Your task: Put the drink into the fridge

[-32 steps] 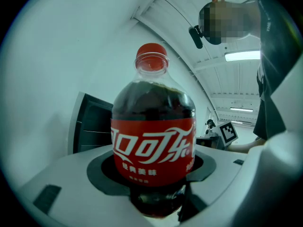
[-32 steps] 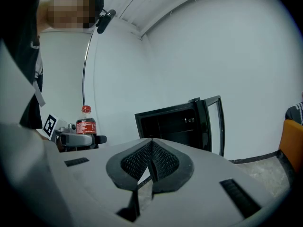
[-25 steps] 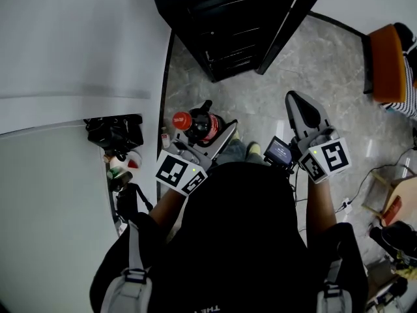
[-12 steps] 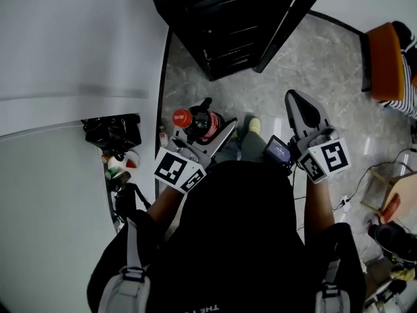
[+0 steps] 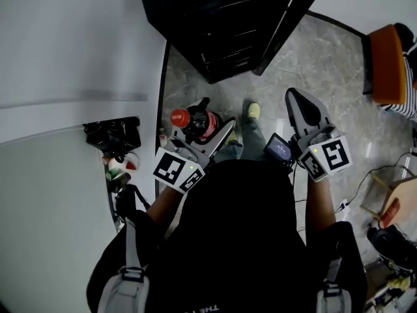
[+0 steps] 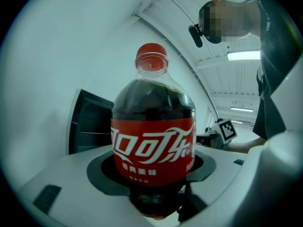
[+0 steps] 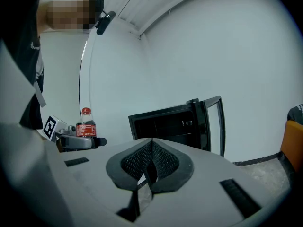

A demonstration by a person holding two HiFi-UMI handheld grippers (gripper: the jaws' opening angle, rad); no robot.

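Note:
A cola bottle [image 5: 195, 122] with a red cap and red label sits upright in my left gripper [image 5: 212, 132], which is shut on it. In the left gripper view the cola bottle [image 6: 154, 141] fills the middle, with the jaws clamped round its lower body. The black fridge [image 5: 228, 18] stands ahead with its door [image 5: 290, 18] swung open to the right. The fridge [image 7: 165, 124] also shows in the right gripper view, its dark shelves bare. My right gripper [image 5: 301, 113] is shut and holds nothing, its pads [image 7: 161, 162] pressed together.
A white wall [image 5: 71, 38] runs along the left. An orange chair [image 5: 388, 60] stands at the right edge. Cables and clutter [image 5: 384, 201] lie on the grey stone floor [image 5: 326, 64] at lower right. A person's shoe [image 5: 252, 111] steps between the grippers.
The fridge sits slightly closer and further left in view. The person's foot has stepped forward. Both grippers keep their hold and pose.

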